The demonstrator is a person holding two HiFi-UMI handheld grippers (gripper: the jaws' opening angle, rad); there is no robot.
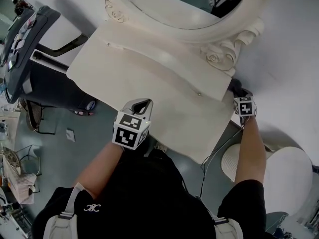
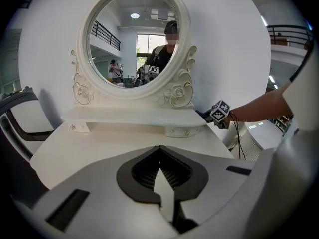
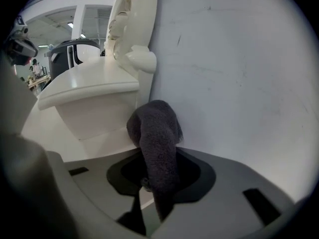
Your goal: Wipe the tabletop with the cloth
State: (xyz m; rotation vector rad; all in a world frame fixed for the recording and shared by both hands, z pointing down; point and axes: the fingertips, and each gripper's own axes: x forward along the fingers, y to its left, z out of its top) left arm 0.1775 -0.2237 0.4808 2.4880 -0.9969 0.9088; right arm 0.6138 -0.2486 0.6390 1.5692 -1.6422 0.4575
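The cloth (image 3: pixel 154 128), dark grey, is clamped in our right gripper (image 3: pixel 152 185) at the desk's (image 1: pixel 184 118) back right corner. Its bunched end sits between the raised shelf (image 3: pixel 89 86) and the wall (image 3: pixel 234 73). Our left gripper (image 2: pixel 159 149), jaws together on nothing, is over the desk's front edge, facing the mirror (image 2: pixel 133 39).

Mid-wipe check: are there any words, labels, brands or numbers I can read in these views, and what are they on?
No readable text in any view.
The left gripper and right gripper carry only black-and-white square markers, a pattern with no letters or digits.
White emblem on the person's black shirt: too small to read.
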